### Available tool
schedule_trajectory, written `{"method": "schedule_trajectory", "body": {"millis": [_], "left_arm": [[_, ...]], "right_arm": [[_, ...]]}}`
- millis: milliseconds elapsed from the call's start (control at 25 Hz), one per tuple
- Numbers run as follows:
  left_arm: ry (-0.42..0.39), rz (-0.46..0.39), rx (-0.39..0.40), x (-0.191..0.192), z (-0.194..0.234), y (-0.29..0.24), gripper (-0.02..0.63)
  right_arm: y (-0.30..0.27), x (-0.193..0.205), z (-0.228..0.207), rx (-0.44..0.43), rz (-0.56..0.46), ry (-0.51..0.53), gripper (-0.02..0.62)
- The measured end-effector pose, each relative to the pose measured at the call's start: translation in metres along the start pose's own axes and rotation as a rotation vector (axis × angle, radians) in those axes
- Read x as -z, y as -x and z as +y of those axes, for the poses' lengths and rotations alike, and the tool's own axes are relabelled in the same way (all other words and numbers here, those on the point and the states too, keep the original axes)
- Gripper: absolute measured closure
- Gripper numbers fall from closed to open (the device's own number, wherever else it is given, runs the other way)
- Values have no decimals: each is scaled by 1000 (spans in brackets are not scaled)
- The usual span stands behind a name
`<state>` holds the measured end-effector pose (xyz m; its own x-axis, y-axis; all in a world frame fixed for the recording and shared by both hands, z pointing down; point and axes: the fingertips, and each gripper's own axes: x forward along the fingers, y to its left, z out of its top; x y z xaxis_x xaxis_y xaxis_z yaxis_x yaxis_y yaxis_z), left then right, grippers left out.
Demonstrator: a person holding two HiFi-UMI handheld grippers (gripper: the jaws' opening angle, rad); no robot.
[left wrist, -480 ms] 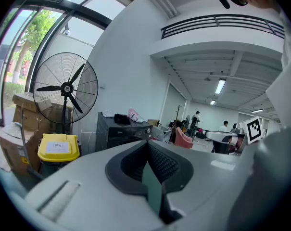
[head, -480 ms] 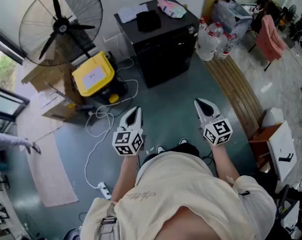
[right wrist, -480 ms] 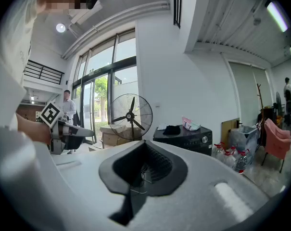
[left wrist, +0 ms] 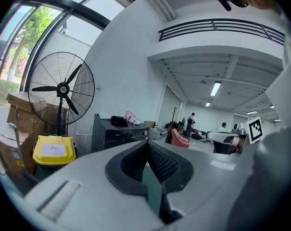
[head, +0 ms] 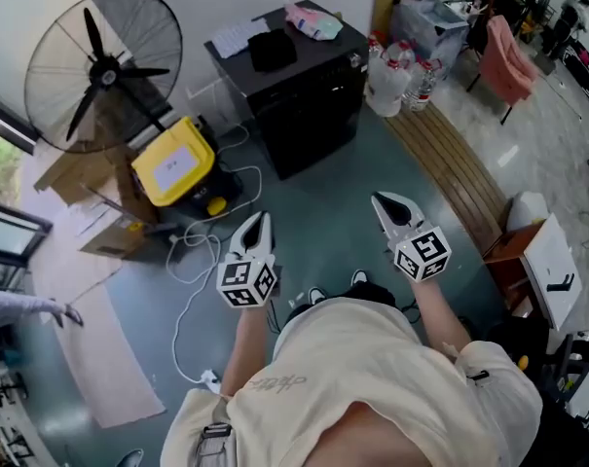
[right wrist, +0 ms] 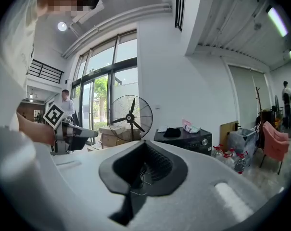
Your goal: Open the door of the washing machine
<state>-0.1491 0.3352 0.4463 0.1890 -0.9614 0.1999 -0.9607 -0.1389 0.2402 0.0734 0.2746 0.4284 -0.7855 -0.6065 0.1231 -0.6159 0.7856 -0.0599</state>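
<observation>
The washing machine [head: 299, 100] is a black box against the far wall, with a dark cloth and papers on its top; its front door is closed. It also shows small and far off in the left gripper view [left wrist: 117, 134] and the right gripper view [right wrist: 186, 139]. Both grippers are held in front of my body, well short of the machine, over the green floor. My left gripper [head: 263, 219] is shut with nothing in it, its tips meeting [left wrist: 147, 146]. My right gripper [head: 383, 202] is likewise shut and empty [right wrist: 144, 143].
A large standing fan [head: 99, 66] and a yellow bin [head: 175, 163] stand left of the machine, with cardboard boxes [head: 80, 178] behind. A white cable [head: 192, 261] trails across the floor. Water bottles [head: 401, 71], a wooden bench [head: 455, 173] and a pink chair [head: 508, 66] are at the right.
The head view has shifted a little, so the machine and the fan sit slightly further left and up. Both grippers stay shut in about the same place.
</observation>
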Motion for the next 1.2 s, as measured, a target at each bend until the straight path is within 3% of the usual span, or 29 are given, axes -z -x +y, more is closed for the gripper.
{"method": "schedule_trajectory", "body": {"millis": [280,560,640,1200], "left_arm": [[20,13,21,4,2,-6,589],[32,47,44,16,11,-10,589],[31,46,42,14,15,-11,589],[64,53,16,26,42,-14,589]], "right_arm": [[-5,3,12,-11,31,51,594],[-18,9,18,-11,33,15,590],[-23,10,20,-33,50,3,427],[-29,22,17,1,104,8,426]]}}
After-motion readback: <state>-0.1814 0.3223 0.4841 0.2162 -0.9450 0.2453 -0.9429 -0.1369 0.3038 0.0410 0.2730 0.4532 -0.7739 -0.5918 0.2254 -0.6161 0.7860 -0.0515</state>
